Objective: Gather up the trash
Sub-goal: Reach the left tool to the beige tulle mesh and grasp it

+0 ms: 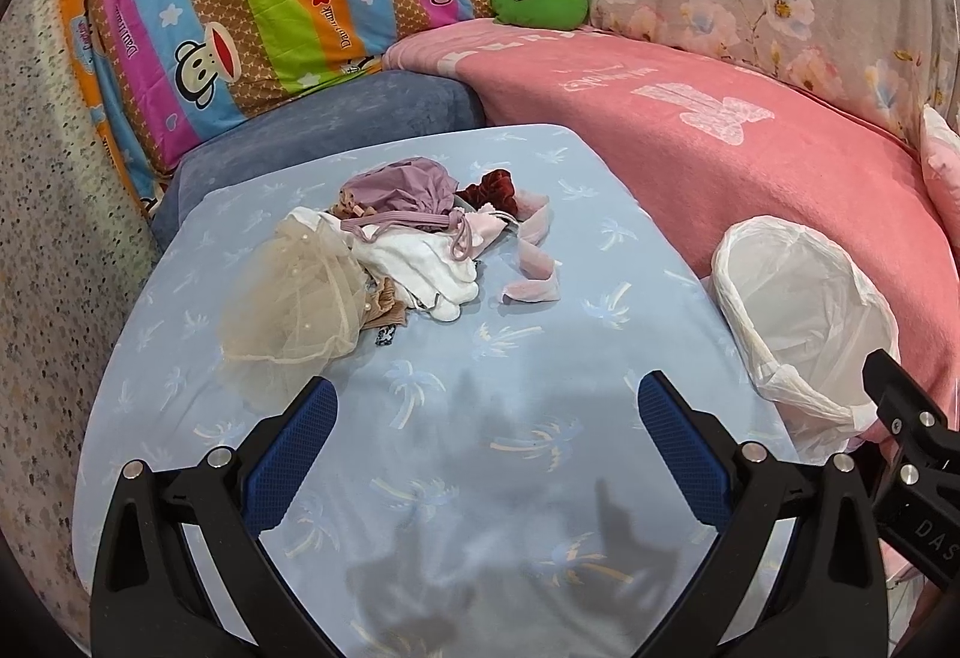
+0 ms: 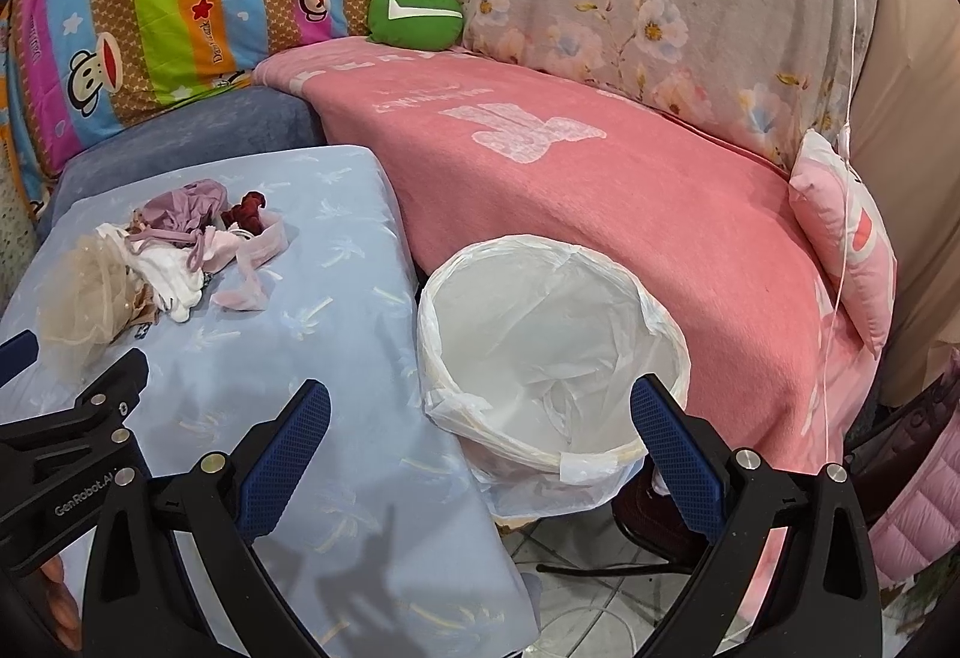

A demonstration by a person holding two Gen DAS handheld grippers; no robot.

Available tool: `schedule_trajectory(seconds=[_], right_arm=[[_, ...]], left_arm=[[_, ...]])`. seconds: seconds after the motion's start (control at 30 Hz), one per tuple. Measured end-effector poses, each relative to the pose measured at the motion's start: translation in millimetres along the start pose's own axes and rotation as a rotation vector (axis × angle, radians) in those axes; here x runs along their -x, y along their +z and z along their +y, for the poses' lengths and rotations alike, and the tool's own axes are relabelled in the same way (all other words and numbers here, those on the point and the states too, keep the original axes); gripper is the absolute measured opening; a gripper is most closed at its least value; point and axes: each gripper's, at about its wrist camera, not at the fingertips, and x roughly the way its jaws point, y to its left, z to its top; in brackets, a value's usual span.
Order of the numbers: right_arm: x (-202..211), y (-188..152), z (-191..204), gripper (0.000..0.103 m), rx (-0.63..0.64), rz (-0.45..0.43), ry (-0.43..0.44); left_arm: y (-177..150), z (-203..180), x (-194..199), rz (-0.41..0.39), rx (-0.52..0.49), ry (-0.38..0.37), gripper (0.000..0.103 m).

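Bright cartoon-striped and floral bedding backs a pale blue palm-print worktop (image 1: pixel 420 478), where the trash, a small heap of beige tulle, white cloth, mauve fabric and pink scraps (image 1: pixel 384 262), lies toward 11 o'clock in the left wrist view. Both the left tongs (image 1: pixel 486 418) and the right tongs (image 2: pixel 480 418) gape wide and hold nothing, so the collecting looks barely begun. Next, I judge, the left tongs should reach to the heap's nearest edge and pinch one piece, then carry it to the white plastic-lined bin (image 2: pixel 552 352) standing at 3 o'clock beside the worktop.
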Motion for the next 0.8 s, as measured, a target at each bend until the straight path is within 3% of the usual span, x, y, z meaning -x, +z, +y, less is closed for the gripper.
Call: schedule_trajectory(seconds=[0.3,0.6,0.8], right_arm=[[-2,8,22,0.097,0.003,-0.009,0.020],[-21,25,62,0.097,0.005,0.000,0.092],[-48,40,97,0.097,0.000,0.013,0.149]], left_arm=[[6,42,-15,0.004,0.046,0.018,0.096],[17,106,-40,-0.055,0.118,0.067,0.096],[22,140,-72,-0.010,0.169,0.008,0.096]])
